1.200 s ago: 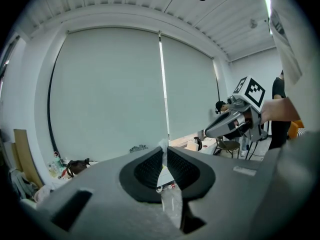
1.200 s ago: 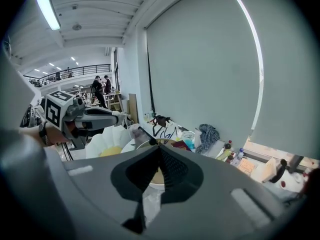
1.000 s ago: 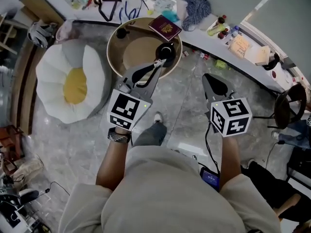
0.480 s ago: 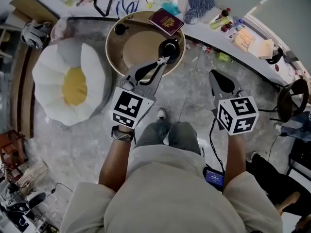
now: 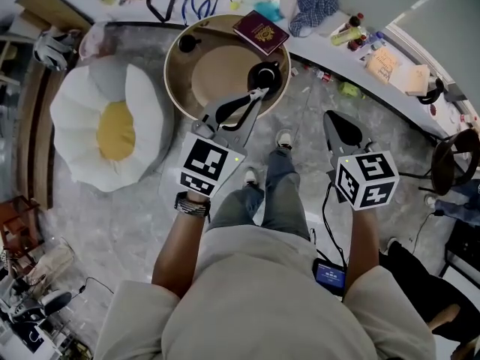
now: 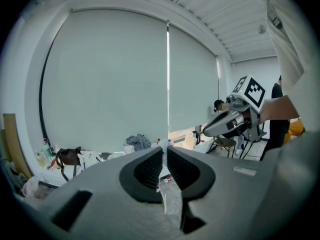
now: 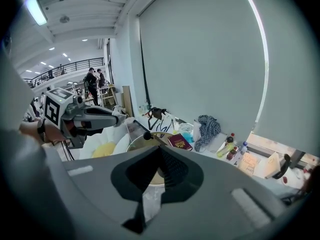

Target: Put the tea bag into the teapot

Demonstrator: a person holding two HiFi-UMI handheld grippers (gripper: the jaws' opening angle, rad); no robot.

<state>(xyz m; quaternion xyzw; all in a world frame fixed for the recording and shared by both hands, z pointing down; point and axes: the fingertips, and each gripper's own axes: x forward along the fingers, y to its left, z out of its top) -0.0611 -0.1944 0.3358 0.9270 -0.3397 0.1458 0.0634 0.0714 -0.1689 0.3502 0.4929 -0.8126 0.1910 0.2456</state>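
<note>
Both claws are clenched on nothing. The left gripper (image 5: 259,94) hangs over the round table's (image 5: 169,77) near rim, tips just beside the black teapot (image 5: 264,74). The right gripper (image 5: 331,118) is off to the side, over the floor.

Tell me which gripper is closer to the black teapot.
The left gripper: its tips are beside the teapot, while the right gripper hangs over the floor.

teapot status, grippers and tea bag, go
Left gripper nearly shut, tip near black teapot on round wooden table. Right gripper shut, empty, over floor. Tea bag not seen.
</note>
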